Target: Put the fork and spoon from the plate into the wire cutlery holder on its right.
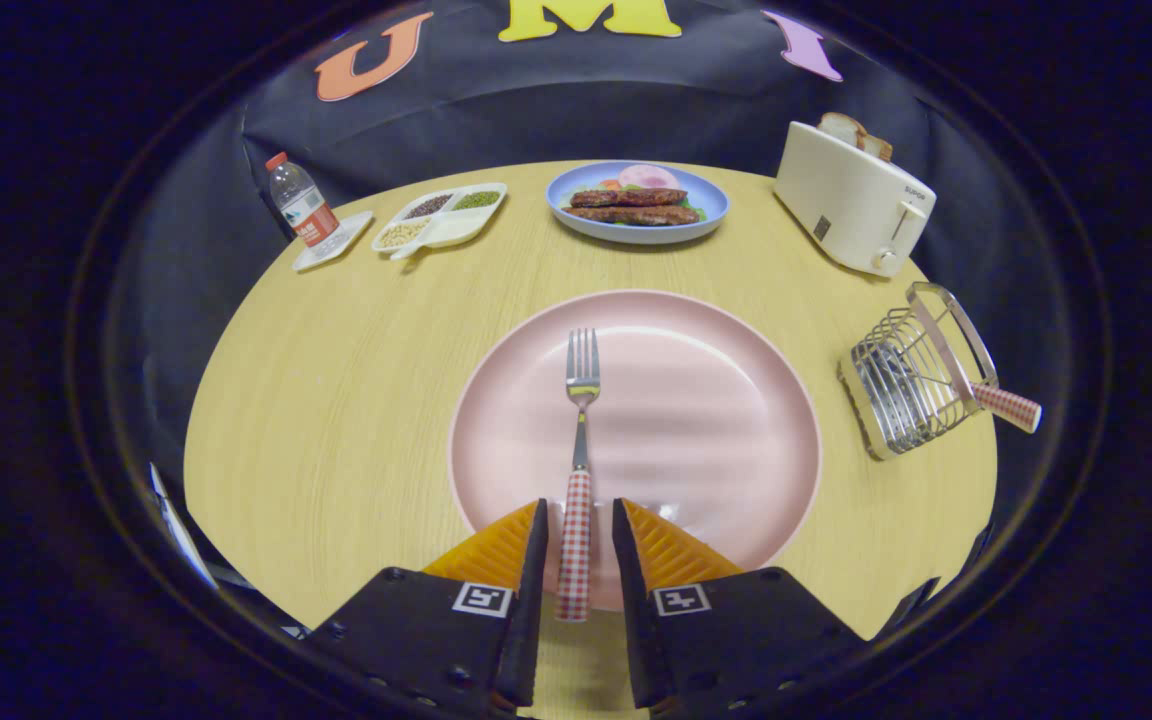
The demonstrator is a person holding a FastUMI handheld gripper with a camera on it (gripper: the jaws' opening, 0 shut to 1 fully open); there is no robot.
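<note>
Round table (356, 400) of pale wood-grain laminate, matt. Pink plate (716, 420) smooth with a soft sheen. Fork (581, 400) of polished metal, its handle wrapped in a red-and-white checked pattern and lying between the gripper (576, 525) fingers, which stand apart from it on either side. Wire cutlery holder (911, 375) of bright chromed metal. Toaster (851, 195) with a smooth cream casing. Bottle (301, 205) of clear plastic

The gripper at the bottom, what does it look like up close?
The gripper has two wedge-shaped fingers with ridged faces. Each sits on a chunky dark block bearing a small square black-and-white marker, with little round screws along the blocks' lower edges.
</note>
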